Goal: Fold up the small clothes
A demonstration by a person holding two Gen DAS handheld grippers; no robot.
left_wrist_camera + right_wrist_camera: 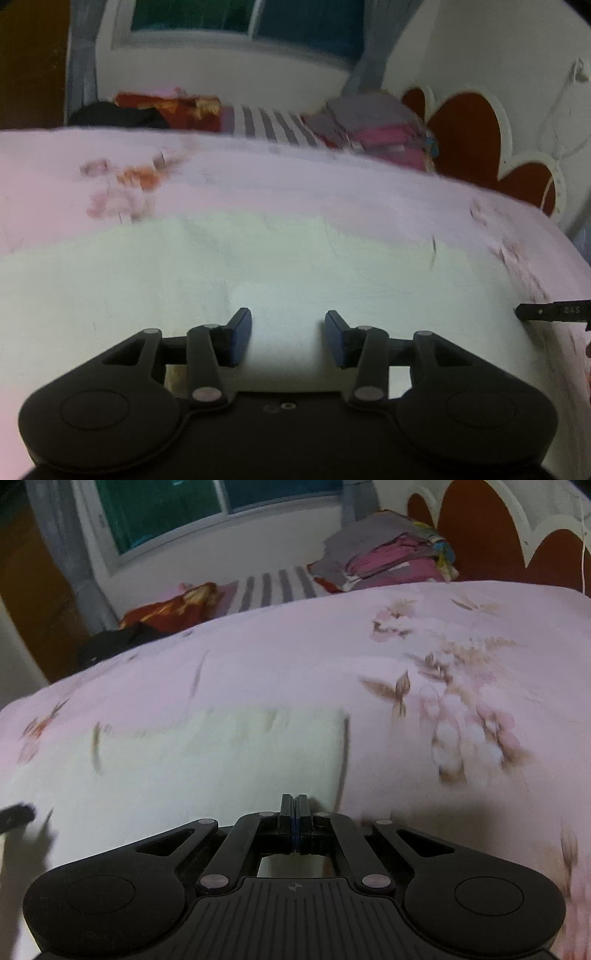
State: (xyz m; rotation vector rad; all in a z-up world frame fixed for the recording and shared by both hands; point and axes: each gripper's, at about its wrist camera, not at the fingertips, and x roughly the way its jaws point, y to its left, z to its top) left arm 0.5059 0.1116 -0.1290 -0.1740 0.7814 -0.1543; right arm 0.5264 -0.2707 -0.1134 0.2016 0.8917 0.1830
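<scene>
Nearest in the left wrist view, the left gripper (288, 338) hangs over a pale cream garment (221, 266), its blue-padded jaws parted with only bare cloth showing in the gap; they grasp nothing. At the right edge of that view a black fingertip of the right gripper (554, 312) pokes in, bearing small pale digits too blurred to read. In the right wrist view, the right gripper (293, 808) has its jaws clenched flat together over the garment's near edge; whether cloth is pinched between them cannot be told. The garment lies spread flat on a pink floral bedsheet (461, 646). Beyond it sit a striped cloth (273, 587), a red-orange cloth (173, 603), a dark garment (118, 114) and a stack of folded clothes (384, 559). Behind are a red scalloped headboard (469, 125) and a window (207, 506).
</scene>
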